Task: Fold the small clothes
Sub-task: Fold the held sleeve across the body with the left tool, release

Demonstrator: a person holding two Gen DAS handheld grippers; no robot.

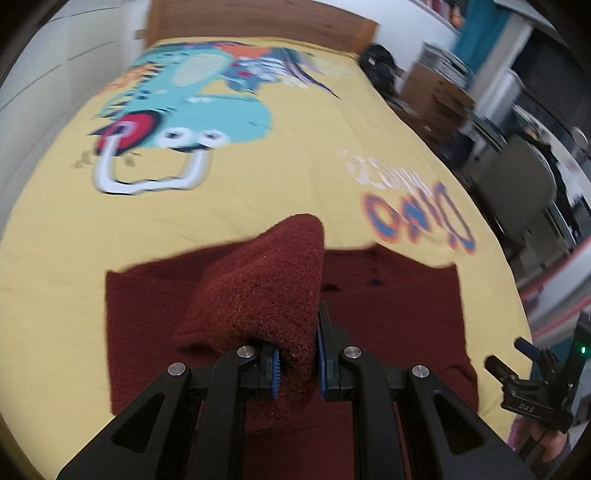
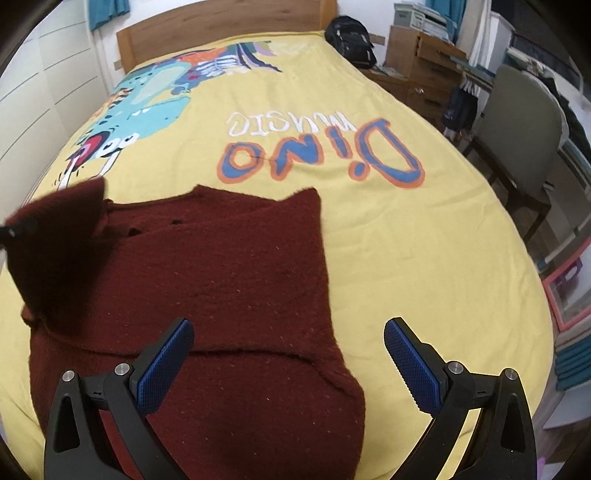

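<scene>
Nearest in the left wrist view, the left gripper [image 1: 297,363] has its jaws closed on a bunched fold of the dark red sweater [image 1: 388,314], and the raised cloth covers most of both blue pads, so only their edges show. That lifted peak hides the middle of the garment behind it. The rest of the sweater lies flat on the yellow bedspread [image 1: 240,214], its near edge cut off by the gripper's black arms.

In the right wrist view, the right gripper [image 2: 288,363] hangs over the sweater's near right corner with its jaws wide apart, holding nothing; both blue pads [image 2: 166,365] are bare. The lifted fold appears at the left edge as a dark blurred shape, and the tool holding it is almost wholly out of frame there.

Farther off, the bedspread carries a cartoon dinosaur [image 2: 155,99], badly smeared in the left view, and upside-down lettering [image 2: 321,155]. Beyond are a wooden headboard [image 2: 221,33], a black backpack [image 2: 351,40], and a grey chair [image 2: 517,125] at the right.
</scene>
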